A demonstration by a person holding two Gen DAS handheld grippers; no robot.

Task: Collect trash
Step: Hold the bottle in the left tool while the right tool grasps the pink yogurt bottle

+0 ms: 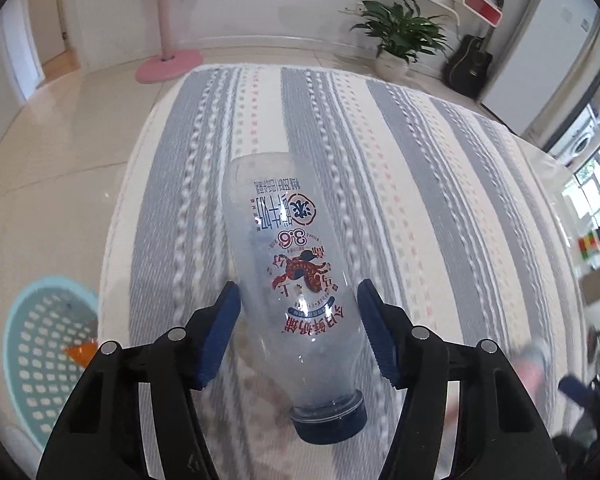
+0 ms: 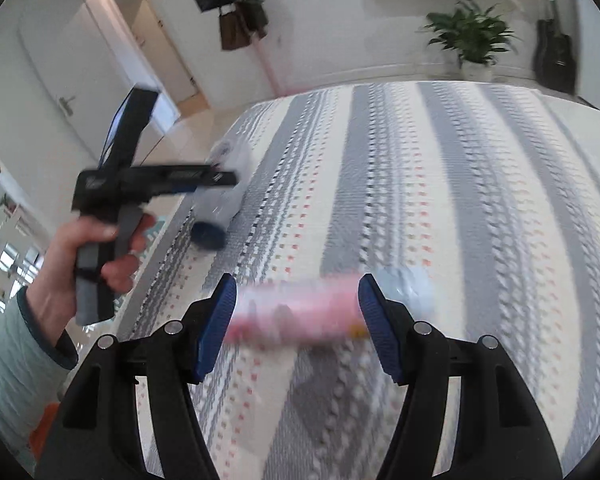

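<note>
A clear plastic milk bottle [image 1: 288,264] with a dark blue cap [image 1: 329,420] sits between the blue pads of my left gripper [image 1: 298,332], cap towards the camera. The left pad touches it; the right pad stands a little off, so the grip is unclear. From the right wrist view the left gripper [image 2: 216,178] holds that bottle [image 2: 224,200] tilted at the table's left edge. My right gripper [image 2: 296,320] is open around a blurred pink-labelled bottle [image 2: 300,312] lying crosswise on the striped tablecloth [image 2: 440,200].
A light blue perforated basket [image 1: 48,348] stands on the floor left of the table, with an orange scrap inside. A pink coat stand [image 1: 168,60], a potted plant [image 1: 396,40] and a guitar [image 1: 470,64] stand beyond the table's far edge.
</note>
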